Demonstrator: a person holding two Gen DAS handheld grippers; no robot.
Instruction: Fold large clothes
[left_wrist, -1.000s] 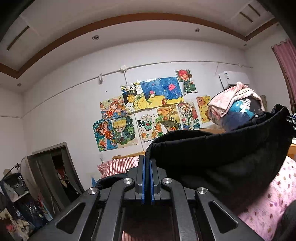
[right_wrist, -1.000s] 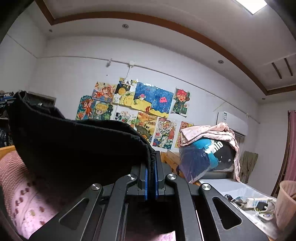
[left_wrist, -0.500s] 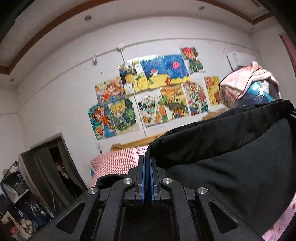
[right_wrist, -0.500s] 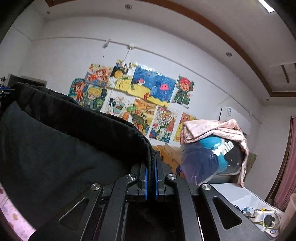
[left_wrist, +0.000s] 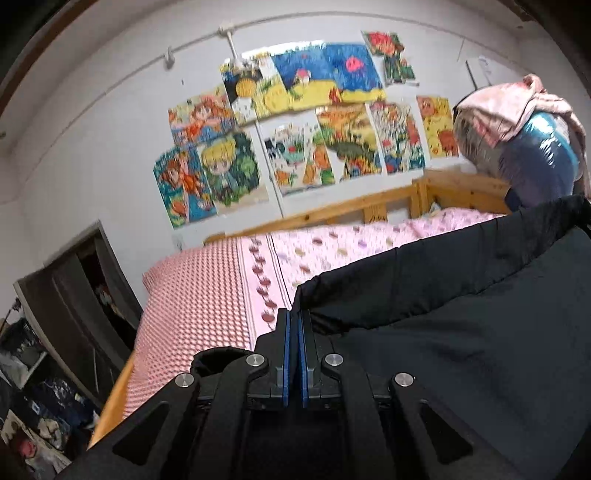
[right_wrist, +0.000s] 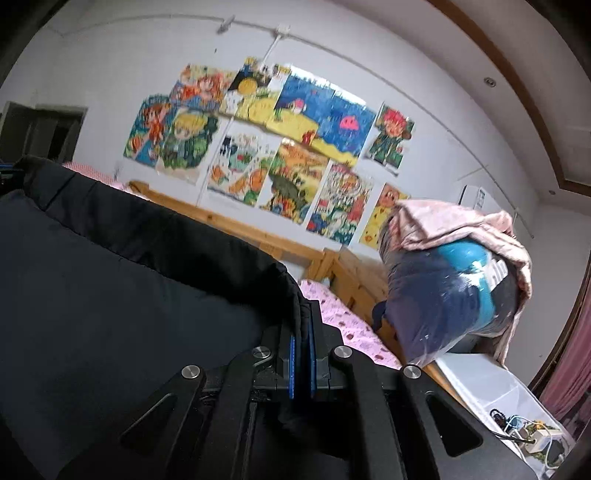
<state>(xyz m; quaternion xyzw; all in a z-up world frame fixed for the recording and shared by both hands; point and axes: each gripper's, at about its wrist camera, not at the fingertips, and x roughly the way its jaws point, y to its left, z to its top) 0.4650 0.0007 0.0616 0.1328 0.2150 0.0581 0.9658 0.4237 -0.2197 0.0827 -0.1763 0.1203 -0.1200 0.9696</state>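
From the left wrist, the left tool (left_wrist: 294, 328) was clamped on the black garment (left_wrist: 461, 314), whose hemmed edge stretched right above the pink bed (left_wrist: 229, 280). From the right wrist, the right tool (right_wrist: 302, 328) pinched the garment's opposite corner, cloth stretching left.

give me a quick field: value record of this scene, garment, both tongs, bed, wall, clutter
garment: black garment, top hem stretched between both tongs above the bed
left tongs: left tongs shut on the hem's left end
right tongs: right tongs shut on the hem's right end
bed: pink patterned sheet, wooden frame
wall: colourful drawings taped to the white wall
clutter: bagged bundle under a pink cloth, beyond the bed's end
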